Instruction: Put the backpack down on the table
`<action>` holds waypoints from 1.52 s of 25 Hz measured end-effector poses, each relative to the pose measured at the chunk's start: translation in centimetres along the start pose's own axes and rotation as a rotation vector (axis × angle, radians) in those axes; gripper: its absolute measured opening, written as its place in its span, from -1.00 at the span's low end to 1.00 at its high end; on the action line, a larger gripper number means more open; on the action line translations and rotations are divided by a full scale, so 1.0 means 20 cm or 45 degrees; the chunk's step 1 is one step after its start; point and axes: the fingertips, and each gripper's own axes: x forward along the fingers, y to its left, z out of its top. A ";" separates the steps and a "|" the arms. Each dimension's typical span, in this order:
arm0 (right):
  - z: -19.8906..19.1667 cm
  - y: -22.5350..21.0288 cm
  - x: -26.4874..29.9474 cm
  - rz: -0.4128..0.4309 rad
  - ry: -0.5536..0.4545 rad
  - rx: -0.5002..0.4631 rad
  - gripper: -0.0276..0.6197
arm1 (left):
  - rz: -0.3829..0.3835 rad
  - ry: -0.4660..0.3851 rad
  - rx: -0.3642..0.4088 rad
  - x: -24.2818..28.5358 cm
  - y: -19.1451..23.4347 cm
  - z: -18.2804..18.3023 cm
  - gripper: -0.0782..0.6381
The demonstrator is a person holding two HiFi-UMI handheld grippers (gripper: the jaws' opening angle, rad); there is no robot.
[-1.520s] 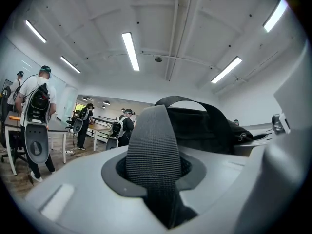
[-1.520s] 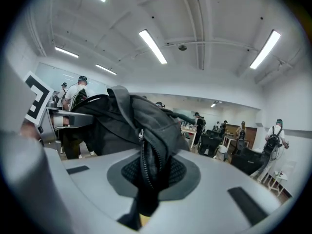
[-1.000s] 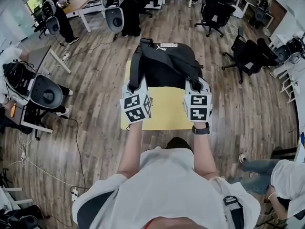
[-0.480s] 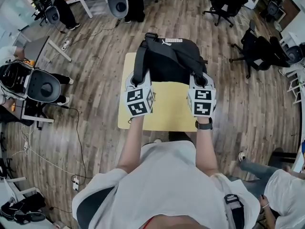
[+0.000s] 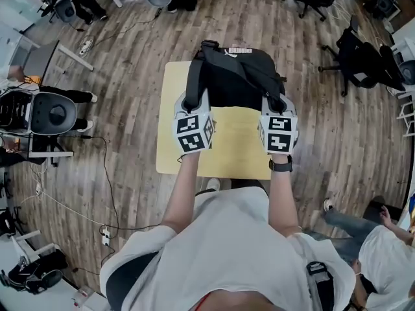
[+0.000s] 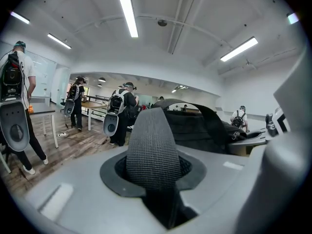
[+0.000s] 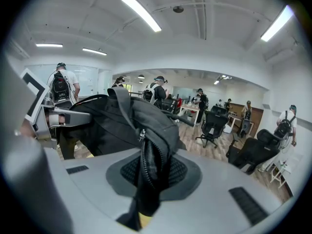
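Observation:
The black backpack [image 5: 237,76] is over the far half of the small yellow table [image 5: 224,157]; I cannot tell whether its bottom rests on the top. My left gripper [image 5: 192,106] is shut on a grey webbing shoulder strap [image 6: 152,145], which rises from between the jaws to the bag. My right gripper [image 5: 277,107] pinches a fold of the backpack's zipped black fabric [image 7: 152,155]. Its jaws are opening slightly, with the fabric still pressed between them. Both grippers hover over the middle of the table, side by side.
The table stands on a wooden floor [image 5: 130,102]. Black office chairs [image 5: 363,60] are at the right and far right, and a desk [image 5: 39,60] is at the left. Several people with recording gear stand around the room. Another person's legs [image 5: 350,229] are near right.
Both grippers have come down and away from me with the backpack. The bag now sits lower, over the table's far half.

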 end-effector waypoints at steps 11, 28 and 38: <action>-0.16 -0.08 0.31 0.064 0.112 0.020 -0.80 | 0.046 0.113 -0.002 0.27 0.04 -0.19 -0.51; -0.45 -0.13 0.73 0.139 0.273 0.037 -0.79 | 0.101 0.288 0.018 0.65 0.13 -0.54 -0.51; -0.62 -0.17 0.89 0.134 0.350 0.058 -0.79 | 0.085 0.382 0.030 0.82 0.15 -0.74 -0.51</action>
